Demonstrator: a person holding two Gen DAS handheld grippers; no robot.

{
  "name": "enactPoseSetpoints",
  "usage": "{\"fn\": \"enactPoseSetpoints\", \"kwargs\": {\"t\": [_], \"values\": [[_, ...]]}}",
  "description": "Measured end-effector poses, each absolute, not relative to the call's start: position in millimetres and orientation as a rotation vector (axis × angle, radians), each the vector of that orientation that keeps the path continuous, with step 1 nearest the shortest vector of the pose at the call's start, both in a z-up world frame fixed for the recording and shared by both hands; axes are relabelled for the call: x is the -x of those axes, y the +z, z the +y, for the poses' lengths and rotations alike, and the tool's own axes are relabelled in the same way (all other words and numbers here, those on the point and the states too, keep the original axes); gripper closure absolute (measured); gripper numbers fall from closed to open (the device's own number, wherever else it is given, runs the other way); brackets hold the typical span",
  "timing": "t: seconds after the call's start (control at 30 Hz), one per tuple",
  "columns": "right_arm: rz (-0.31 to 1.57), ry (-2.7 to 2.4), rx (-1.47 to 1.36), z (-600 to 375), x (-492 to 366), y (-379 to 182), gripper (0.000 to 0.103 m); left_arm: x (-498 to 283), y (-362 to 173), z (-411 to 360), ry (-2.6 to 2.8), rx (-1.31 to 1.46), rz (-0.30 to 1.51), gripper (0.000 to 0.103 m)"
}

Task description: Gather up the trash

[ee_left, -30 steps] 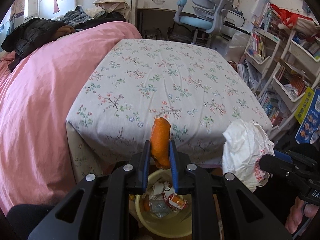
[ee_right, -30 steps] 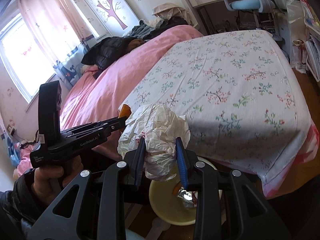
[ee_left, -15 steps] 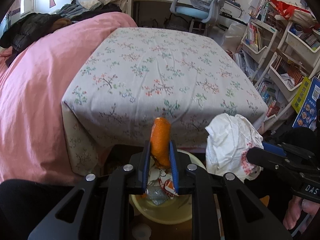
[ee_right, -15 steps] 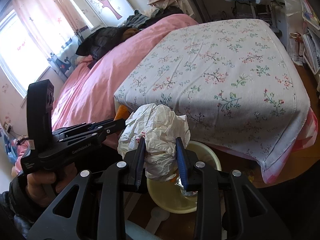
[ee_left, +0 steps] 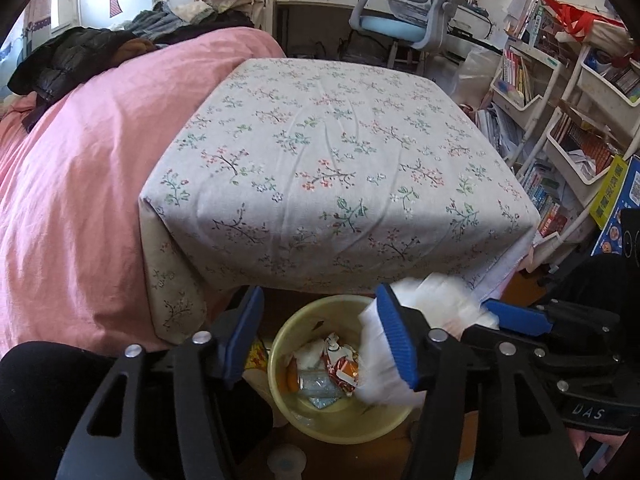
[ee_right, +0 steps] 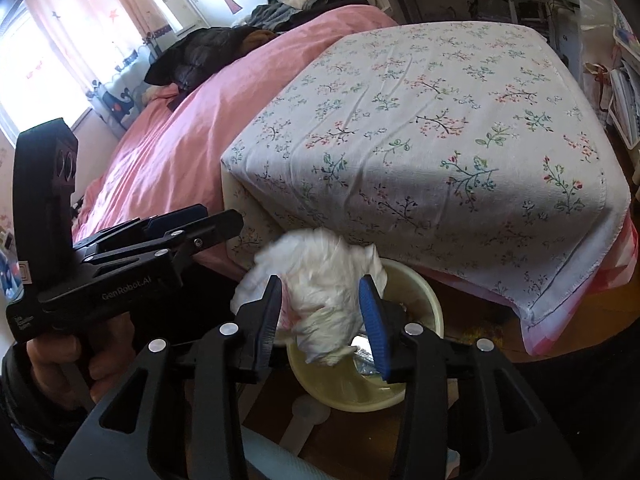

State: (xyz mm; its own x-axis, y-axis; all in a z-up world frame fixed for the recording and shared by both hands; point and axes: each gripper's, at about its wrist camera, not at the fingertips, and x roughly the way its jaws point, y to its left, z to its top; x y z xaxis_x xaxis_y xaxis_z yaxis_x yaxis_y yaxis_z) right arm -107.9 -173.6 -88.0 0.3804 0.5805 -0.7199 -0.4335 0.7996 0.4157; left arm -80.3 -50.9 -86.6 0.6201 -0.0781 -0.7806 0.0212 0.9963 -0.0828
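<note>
A yellow bin (ee_left: pixel 344 428) stands on the floor below the corner of the flowered cloth, with wrappers and an orange piece (ee_left: pixel 292 378) inside. My left gripper (ee_left: pixel 320 340) hangs over it, its jaws opening and nothing between them. My right gripper (ee_right: pixel 320 324) is above the bin (ee_right: pixel 436 312) too, and its jaws are opening. The crumpled white plastic bag (ee_right: pixel 324 280) is still between them, blurred and slipping down. In the left wrist view the bag (ee_left: pixel 424 300) shows beside the right gripper (ee_left: pixel 516 316). A hand holds the left gripper (ee_right: pixel 222 216).
The flowered cloth (ee_left: pixel 320 168) covers a raised block whose corner overhangs the bin. A pink duvet (ee_left: pixel 80 200) with dark clothes lies to the left. Book shelves (ee_left: pixel 560 140) and a desk chair (ee_left: pixel 400 20) crowd the right and back. The floor is brown wood (ee_right: pixel 352 440).
The left jaws have opened wide and the orange peel is gone from them. The right jaws have widened and the white bag has sagged lower, now blurred. Both views sit closer to the bin.
</note>
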Motion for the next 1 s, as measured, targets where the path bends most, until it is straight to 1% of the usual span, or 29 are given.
{"fn": "enactPoseSetpoints", "kwargs": {"t": [0.17, 0.23, 0.33, 0.4, 0.47, 0.5, 0.53, 0.73, 0.87, 1.0], "values": [[0.944, 0.640, -0.194, -179.4, 110.5, -81.0, 0.056, 83.6, -79.4, -46.6, -0.029, 0.076, 0.842, 0.032], [0.907, 0.623, -0.213, -184.8, 112.7, -74.6, 0.048, 85.9, -75.1, -43.6, -0.016, 0.091, 0.814, 0.027], [0.862, 0.586, -0.233, -192.6, 116.5, -66.3, 0.041, 89.9, -68.2, -38.6, 0.006, 0.117, 0.774, 0.022], [0.825, 0.558, -0.233, -196.6, 120.8, -59.8, 0.040, 93.2, -64.8, -36.4, 0.024, 0.126, 0.753, 0.020], [0.777, 0.529, -0.225, -199.5, 125.8, -50.6, 0.036, 95.7, -61.3, -35.4, 0.035, 0.130, 0.735, 0.019], [0.757, 0.512, -0.219, -201.0, 128.0, -47.0, 0.029, 98.0, -59.1, -35.3, 0.043, 0.128, 0.721, 0.016], [0.731, 0.487, -0.208, -202.7, 131.2, -42.1, 0.026, 98.7, -58.0, -35.8, 0.050, 0.125, 0.713, 0.014], [0.598, 0.406, -0.164, -210.1, 149.4, -19.9, 0.019, 110.4, -48.0, -40.7, 0.070, 0.102, 0.650, 0.011], [0.496, 0.366, -0.132, -214.6, 167.0, -1.3, 0.018, 124.4, -35.6, -42.5, 0.083, 0.101, 0.588, 0.010], [0.380, 0.317, -0.064, -214.2, 191.5, 21.0, 0.011, 142.4, -22.6, -37.0, 0.097, 0.122, 0.548, 0.009]]}}
